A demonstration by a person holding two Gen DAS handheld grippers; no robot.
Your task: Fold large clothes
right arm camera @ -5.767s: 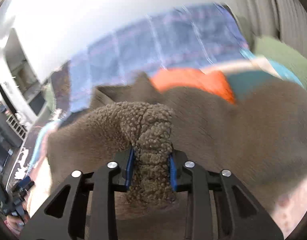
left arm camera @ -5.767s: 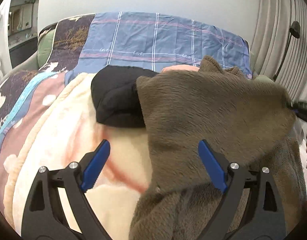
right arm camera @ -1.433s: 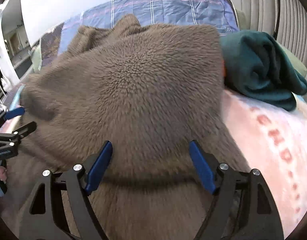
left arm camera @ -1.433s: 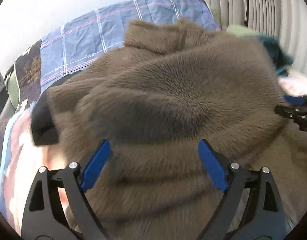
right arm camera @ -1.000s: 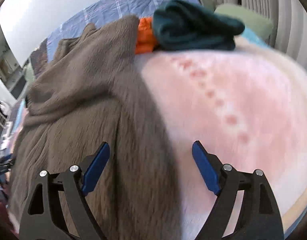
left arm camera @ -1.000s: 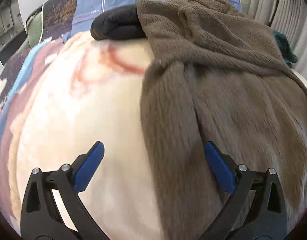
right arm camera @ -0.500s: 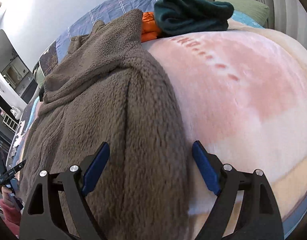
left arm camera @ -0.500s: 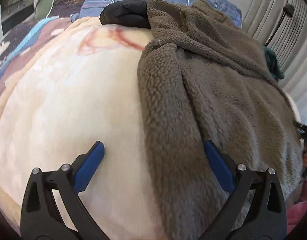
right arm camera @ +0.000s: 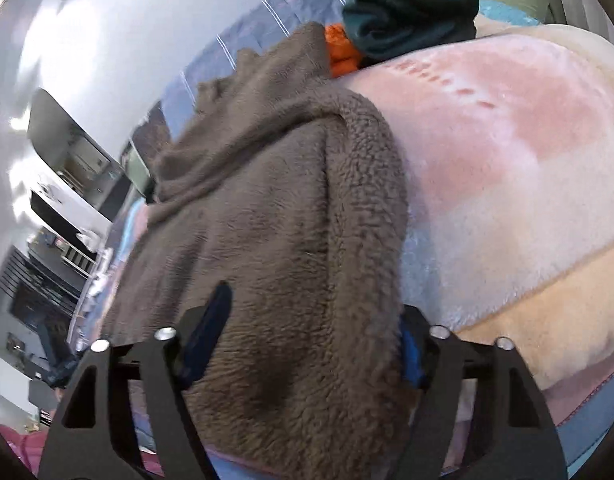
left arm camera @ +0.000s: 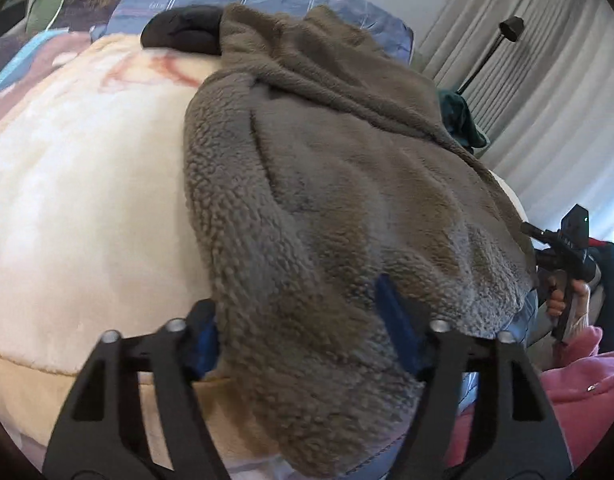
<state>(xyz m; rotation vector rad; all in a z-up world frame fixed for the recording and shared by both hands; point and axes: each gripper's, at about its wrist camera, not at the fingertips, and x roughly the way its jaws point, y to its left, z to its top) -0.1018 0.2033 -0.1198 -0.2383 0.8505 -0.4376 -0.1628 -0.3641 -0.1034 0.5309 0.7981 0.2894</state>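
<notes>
A large brown fleece garment lies spread on the bed, its hem hanging over the near edge. My left gripper is at the hem's left corner. Its jaws are closing with thick fleece filling the gap, and the right blue pad is partly buried in the pile. In the right wrist view the same fleece runs away from me. My right gripper is at the hem's right corner, jaws closing with the folded fleece edge between them. A hand on the right gripper's handle shows at the left view's right edge.
A cream and pink blanket covers the bed under the fleece. At the headboard end lie a black garment, a folded teal garment and an orange one. Curtains hang on the right. Pink cloth lies below the bed edge.
Both grippers drew back from the middle of the fleece to its near hem at the bed edge. Their jaws narrowed from wide open around the hem corners.
</notes>
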